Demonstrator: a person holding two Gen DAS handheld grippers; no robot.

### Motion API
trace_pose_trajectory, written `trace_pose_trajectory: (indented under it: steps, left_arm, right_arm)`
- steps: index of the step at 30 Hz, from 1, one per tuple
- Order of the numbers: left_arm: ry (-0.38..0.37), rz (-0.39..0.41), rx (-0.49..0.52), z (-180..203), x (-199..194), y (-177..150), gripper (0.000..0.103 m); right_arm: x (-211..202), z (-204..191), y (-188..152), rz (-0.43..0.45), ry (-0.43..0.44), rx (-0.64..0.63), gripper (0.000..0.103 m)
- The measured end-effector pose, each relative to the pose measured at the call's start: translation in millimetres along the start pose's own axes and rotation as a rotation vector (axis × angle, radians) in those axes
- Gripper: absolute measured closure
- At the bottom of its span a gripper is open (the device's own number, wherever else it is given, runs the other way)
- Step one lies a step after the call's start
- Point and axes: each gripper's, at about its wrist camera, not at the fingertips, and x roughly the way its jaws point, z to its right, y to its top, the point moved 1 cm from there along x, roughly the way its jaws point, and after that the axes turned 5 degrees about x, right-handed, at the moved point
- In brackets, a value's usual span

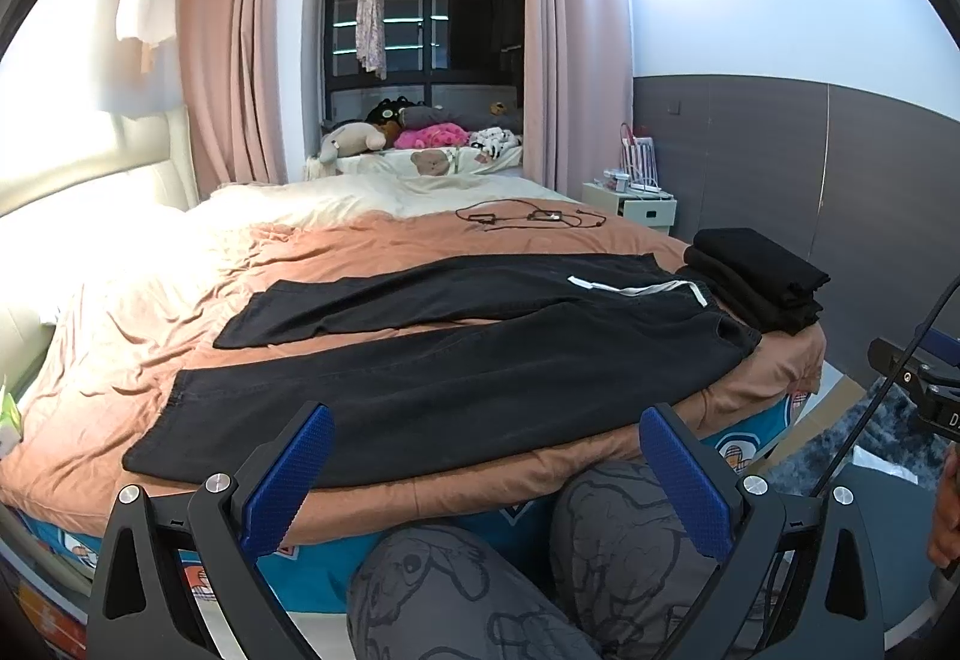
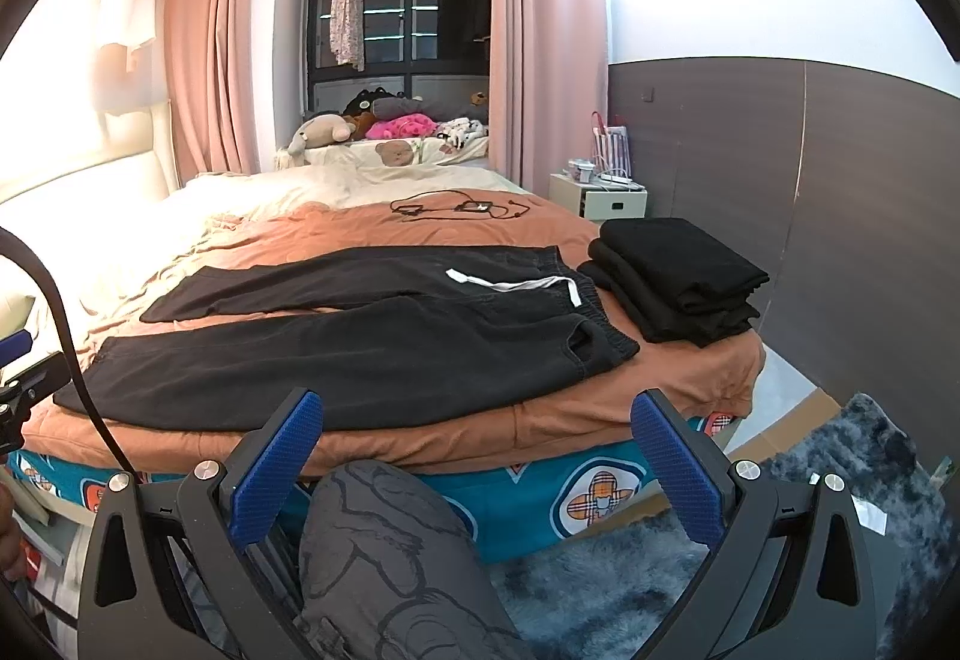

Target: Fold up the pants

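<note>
The black pants [image 1: 456, 354] lie spread flat on the bed's brown blanket [image 1: 372, 234], near its front edge, unfolded. Their long axis runs across the view: waistband with white drawstring [image 1: 636, 288] to the right, leg cuffs to the left. The two legs are slightly parted, the nearer one along the bed edge. A stack of folded black clothes [image 2: 678, 276] sits just beside the waistband, at the bed's right corner.

The left claw [image 1: 486, 456] is held off the bed, in front of and below the blanket edge, its blue pads wide apart and gripping nothing. It faces the cuff half of the nearer leg. The right claw [image 2: 477, 450] is likewise apart and empty, held short of the bed, and faces the waistband half.

Judgement: folding has not begun. The pants lie ahead of and above both claws, crosswise to them. The left is the nearer to the cuffs, the right to the waistband. A first fold laying one leg over the other would require both to reach forward together.

The person's knees [image 1: 540, 564] are against the bed frame.
</note>
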Motion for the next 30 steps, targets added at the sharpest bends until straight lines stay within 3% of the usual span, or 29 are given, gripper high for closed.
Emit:
trace_pose_trajectory:
  steps: [30]
  left_arm:
    - [-0.024,-0.006,-0.002,-1.9,-1.6,-1.2,0.000]
  right_arm:
    - [2.6,1.5,-0.7,0.007,-0.006,0.001,0.000]
